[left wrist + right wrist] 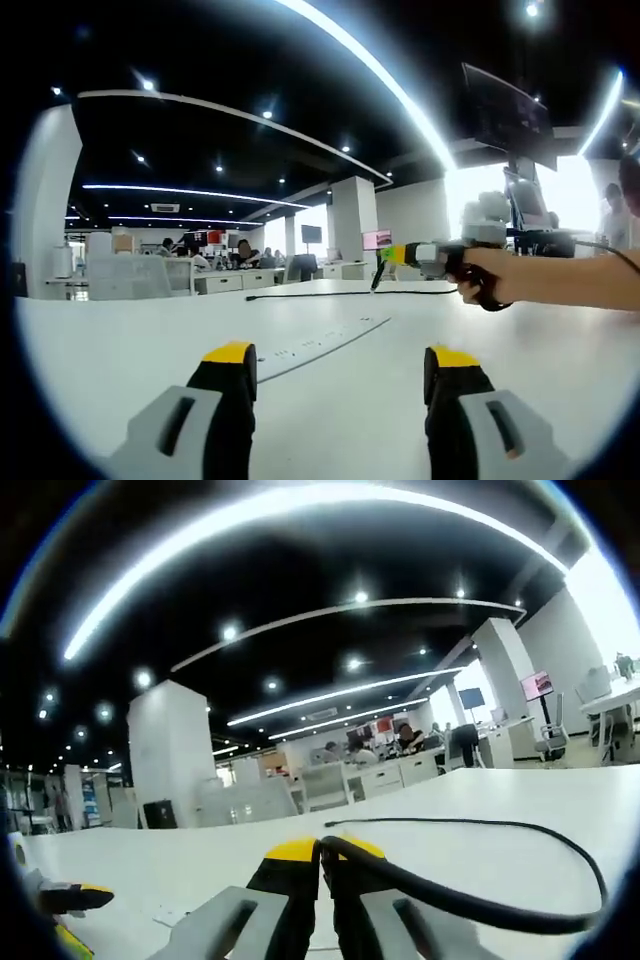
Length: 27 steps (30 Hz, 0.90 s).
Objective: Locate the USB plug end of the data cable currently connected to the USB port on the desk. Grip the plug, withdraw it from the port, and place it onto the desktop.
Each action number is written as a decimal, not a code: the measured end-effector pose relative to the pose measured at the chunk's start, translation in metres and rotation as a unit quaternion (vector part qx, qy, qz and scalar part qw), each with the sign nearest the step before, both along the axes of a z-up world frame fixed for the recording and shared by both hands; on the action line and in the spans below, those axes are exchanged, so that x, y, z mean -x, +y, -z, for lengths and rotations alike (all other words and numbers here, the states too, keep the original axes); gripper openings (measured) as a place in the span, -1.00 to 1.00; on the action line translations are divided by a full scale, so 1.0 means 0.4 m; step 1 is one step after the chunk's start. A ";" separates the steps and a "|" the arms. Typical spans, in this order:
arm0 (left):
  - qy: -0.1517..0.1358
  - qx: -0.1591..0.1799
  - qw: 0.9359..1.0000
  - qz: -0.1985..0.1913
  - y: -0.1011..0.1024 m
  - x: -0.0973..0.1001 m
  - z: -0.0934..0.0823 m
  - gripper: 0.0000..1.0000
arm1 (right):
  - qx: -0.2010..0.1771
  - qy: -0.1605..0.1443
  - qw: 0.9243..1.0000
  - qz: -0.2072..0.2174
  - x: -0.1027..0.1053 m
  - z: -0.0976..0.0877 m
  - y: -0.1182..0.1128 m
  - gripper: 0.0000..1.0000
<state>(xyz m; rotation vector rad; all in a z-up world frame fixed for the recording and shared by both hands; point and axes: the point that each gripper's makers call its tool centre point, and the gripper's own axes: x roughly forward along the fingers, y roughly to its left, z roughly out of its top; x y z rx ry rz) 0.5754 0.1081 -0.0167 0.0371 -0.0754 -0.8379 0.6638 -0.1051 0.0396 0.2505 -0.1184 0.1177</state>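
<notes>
Right gripper [322, 852] had its fingers clamped on the black data cable [480, 905], plug lifted above the white tabletop [120, 350]. Left gripper [340, 362] fingers were apart, near the power strip [325, 340].

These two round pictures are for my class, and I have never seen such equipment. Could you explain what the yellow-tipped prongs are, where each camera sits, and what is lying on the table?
A person holds a hand-operated gripper in each hand; a camera rides on each.

The left gripper has its jaws open over the white desk, where a pale socket strip lies. To the right, the person's hand holds the other gripper, a thin cable hanging from its tip.

The right gripper is shut on the black cable, which loops across the desk. Offices and people sit behind.
</notes>
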 end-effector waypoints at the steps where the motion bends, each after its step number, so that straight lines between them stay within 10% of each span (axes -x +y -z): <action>1: -0.001 0.000 1.000 0.002 -0.001 0.001 0.000 0.36 | -0.003 -0.001 1.000 -0.002 0.003 -0.005 -0.001 -0.88; 27: -0.019 0.005 0.999 0.036 -0.029 0.031 -0.010 0.44 | 0.016 0.000 0.995 -0.101 0.121 0.053 0.080 -0.88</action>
